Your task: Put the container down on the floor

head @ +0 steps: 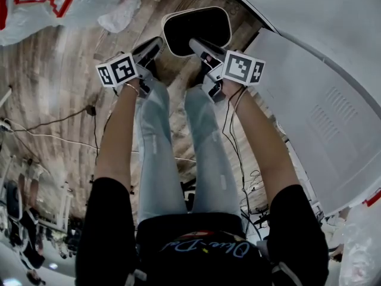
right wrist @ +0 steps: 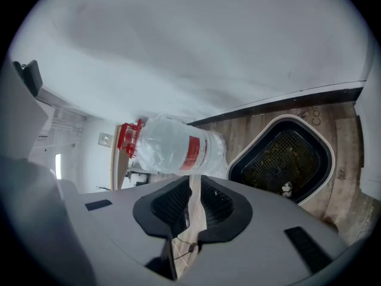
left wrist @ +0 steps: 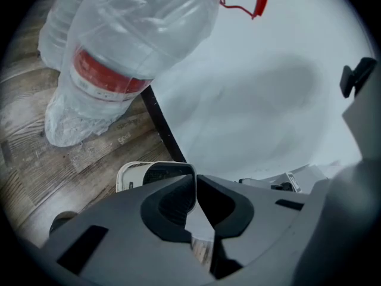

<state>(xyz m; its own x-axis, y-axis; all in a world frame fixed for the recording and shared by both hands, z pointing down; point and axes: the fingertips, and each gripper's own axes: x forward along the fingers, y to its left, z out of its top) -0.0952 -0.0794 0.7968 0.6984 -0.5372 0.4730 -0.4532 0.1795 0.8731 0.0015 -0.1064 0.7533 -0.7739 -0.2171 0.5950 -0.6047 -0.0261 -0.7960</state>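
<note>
Left gripper [left wrist: 195, 186] jaws closed on the wall of the white-rimmed rounded container with black inside [head: 196, 30], top centre of head view; in left gripper view most of it is hidden behind the jaw. Right gripper [right wrist: 193, 190] jaws a narrow slit apart, empty, only brown wood-plank floor [head: 59, 94] showing through; container off to their right. Can't tell if its base touches floor. Clear plastic water jug with red band [left wrist: 131, 40] cut off at top of left gripper view

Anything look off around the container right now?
The container is dirty: brownish crumbs cover its mesh bottom, and a white scrap lies near one edge. No spill shows on the wooden floor beside it, and the rim looks undamaged.
</note>
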